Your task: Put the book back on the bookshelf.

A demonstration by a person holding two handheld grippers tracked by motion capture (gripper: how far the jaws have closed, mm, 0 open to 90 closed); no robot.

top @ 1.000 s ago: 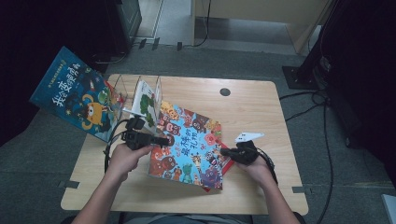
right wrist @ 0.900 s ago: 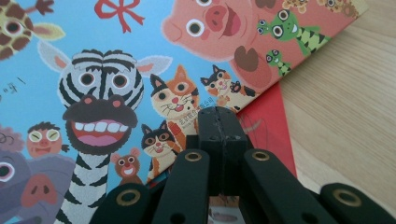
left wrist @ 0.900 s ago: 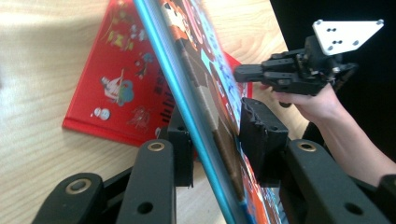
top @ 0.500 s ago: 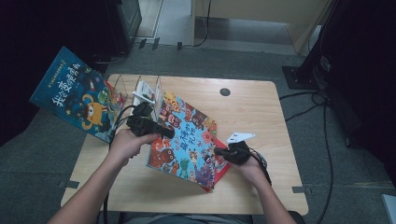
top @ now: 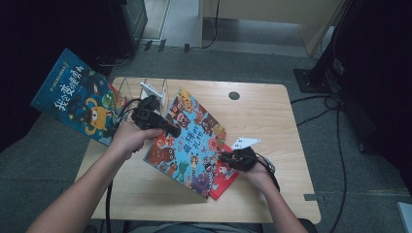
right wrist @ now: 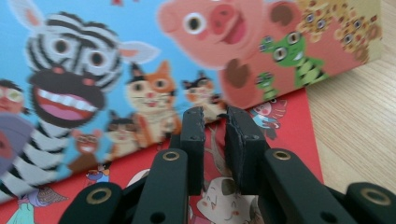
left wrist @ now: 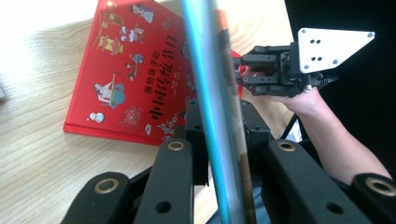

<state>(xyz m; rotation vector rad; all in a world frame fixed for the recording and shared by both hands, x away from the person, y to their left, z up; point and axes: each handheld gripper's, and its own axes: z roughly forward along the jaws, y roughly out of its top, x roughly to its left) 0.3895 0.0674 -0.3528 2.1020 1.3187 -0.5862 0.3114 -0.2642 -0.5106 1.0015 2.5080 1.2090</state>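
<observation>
A picture book with cartoon animals on a blue cover (top: pixel 194 141) stands tilted, its left edge raised off the table. My left gripper (top: pixel 171 131) is shut on that raised edge, which runs as a thin blue line (left wrist: pixel 210 93) between the jaws. Under it a red book (top: pixel 224 177) lies flat on the wood. My right gripper (top: pixel 224 156) is at the red book's right side, its jaws nearly together with nothing between them, tips over the red cover (right wrist: pixel 289 126). Just beyond the right gripper (right wrist: pixel 215 123), the animal cover (right wrist: pixel 140 60) rises.
A wire book rack (top: pixel 145 87) stands at the table's back left. A large dark-blue book (top: pixel 77 97) leans out of it past the left edge. The wooden table (top: pixel 272 126) has a round cable hole (top: pixel 234 95) at the back. Cables trail on the floor at right.
My left gripper has risen and moved toward the rack, tipping the animal book from nearly flat up onto its right edge. The right gripper has barely moved.
</observation>
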